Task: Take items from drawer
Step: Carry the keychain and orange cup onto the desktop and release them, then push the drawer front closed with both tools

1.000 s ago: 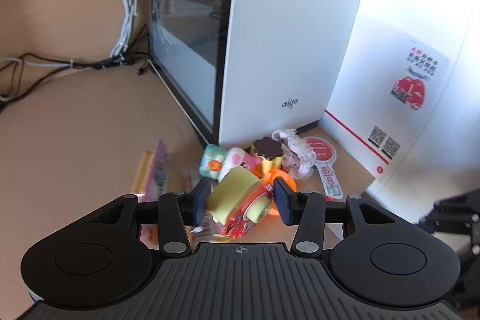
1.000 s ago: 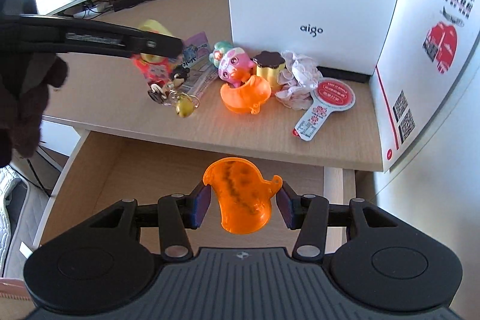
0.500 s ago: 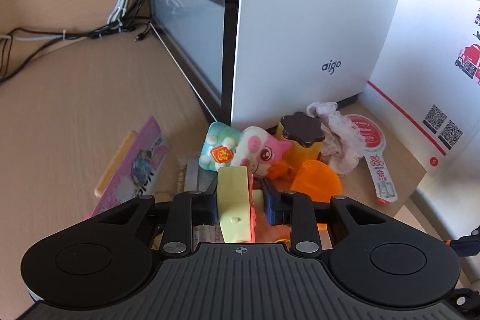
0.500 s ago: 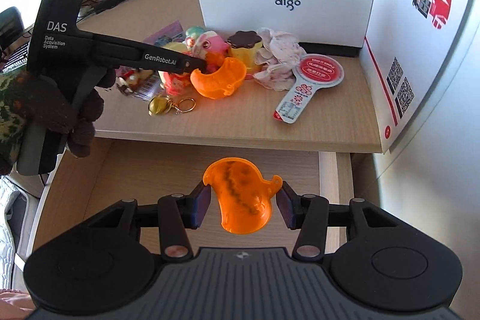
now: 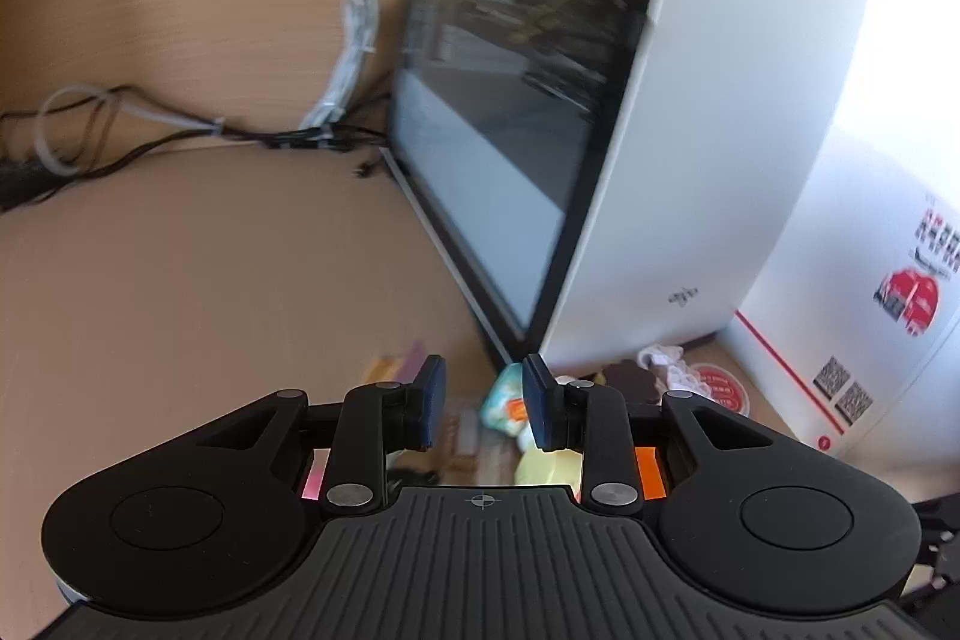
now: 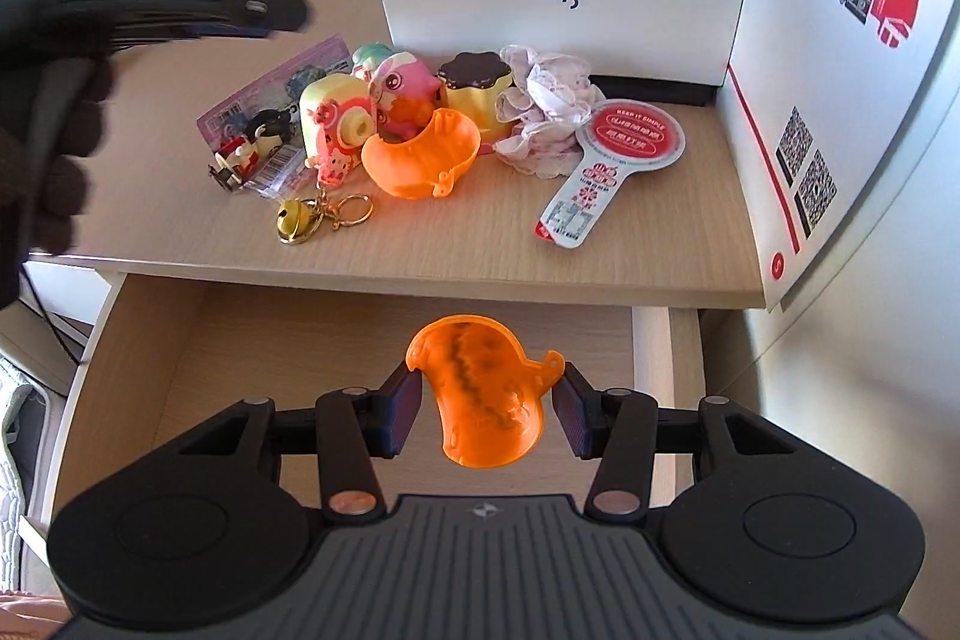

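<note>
— Drawer (image 6: 138,358) status: where is it from your right gripper (image 6: 486,406)?

— Directly beneath it, pulled out. I've got an orange shell (image 6: 483,397) clamped between the pads, above the wooden bottom.

— And what's ahead of the tool?

— The desk (image 6: 456,250), just beyond the fingertips. A second orange shell (image 6: 420,154) lies there, touching a yellow toy camera (image 6: 336,118), with a gold bell keychain (image 6: 300,217) nearer me.

— Your left gripper (image 5: 483,409)?

— Jaws parted, nothing between them. It hangs over the desk; a yellow toy shows just below its fingers.
</note>
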Tool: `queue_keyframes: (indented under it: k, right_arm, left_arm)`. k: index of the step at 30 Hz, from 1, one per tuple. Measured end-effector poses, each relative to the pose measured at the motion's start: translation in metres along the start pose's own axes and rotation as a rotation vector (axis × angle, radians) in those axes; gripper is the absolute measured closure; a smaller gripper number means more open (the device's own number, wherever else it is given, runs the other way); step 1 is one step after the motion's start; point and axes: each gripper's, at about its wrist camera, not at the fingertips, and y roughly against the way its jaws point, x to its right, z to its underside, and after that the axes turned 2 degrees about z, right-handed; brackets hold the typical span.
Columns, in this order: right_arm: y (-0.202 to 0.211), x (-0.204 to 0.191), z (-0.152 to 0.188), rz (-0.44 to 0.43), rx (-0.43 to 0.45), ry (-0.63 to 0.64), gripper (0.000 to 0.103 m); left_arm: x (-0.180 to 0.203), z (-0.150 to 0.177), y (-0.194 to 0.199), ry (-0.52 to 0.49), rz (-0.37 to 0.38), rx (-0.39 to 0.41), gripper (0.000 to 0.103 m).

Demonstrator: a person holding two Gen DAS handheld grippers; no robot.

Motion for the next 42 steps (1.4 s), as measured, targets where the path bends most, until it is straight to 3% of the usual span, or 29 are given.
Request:
queue_keyframes:
  k: [5,10,13,20,23,27,33,36,42]
  right_arm:
    - [0.007,0.006,-0.021,0.063,0.079,-0.005,0.055]
    - [0.001,0.004,-0.062,0.256,0.275,0.081,0.06]
    - [-0.024,0.009,-0.082,0.315,0.331,0.07,0.06]
    - [-0.066,0.026,-0.09,0.341,0.32,0.02,0.051]
    - [-0.051,0.022,-0.085,0.331,0.376,0.062,0.044]
    - [-0.013,0.015,-0.083,0.364,0.436,0.052,0.043]
    - [0.064,-0.002,-0.03,0.204,0.469,-0.088,0.039]
    - [0.1,-0.021,0.008,0.168,0.487,-0.064,0.037]
    - [0.167,-0.049,0.094,0.07,0.631,-0.045,0.03]
  left_arm:
    - [0.002,0.026,0.03,0.088,0.002,0.004,0.072]
    - [0.01,0.064,0.043,0.126,0.019,-0.095,0.072]
    - [0.01,0.08,0.053,0.141,0.006,-0.145,0.072]
    - [-0.007,0.106,0.079,0.157,-0.073,-0.203,0.072]
    - [-0.015,0.112,0.091,0.175,-0.09,-0.178,0.072]
    - [-0.022,0.119,0.102,0.198,-0.073,-0.119,0.072]
    - [-0.005,0.142,0.132,0.212,-0.071,-0.065,0.073]
    - [0.019,0.15,0.163,0.189,-0.092,0.001,0.073]
    - [0.087,0.195,0.216,0.118,-0.178,0.133,0.073]
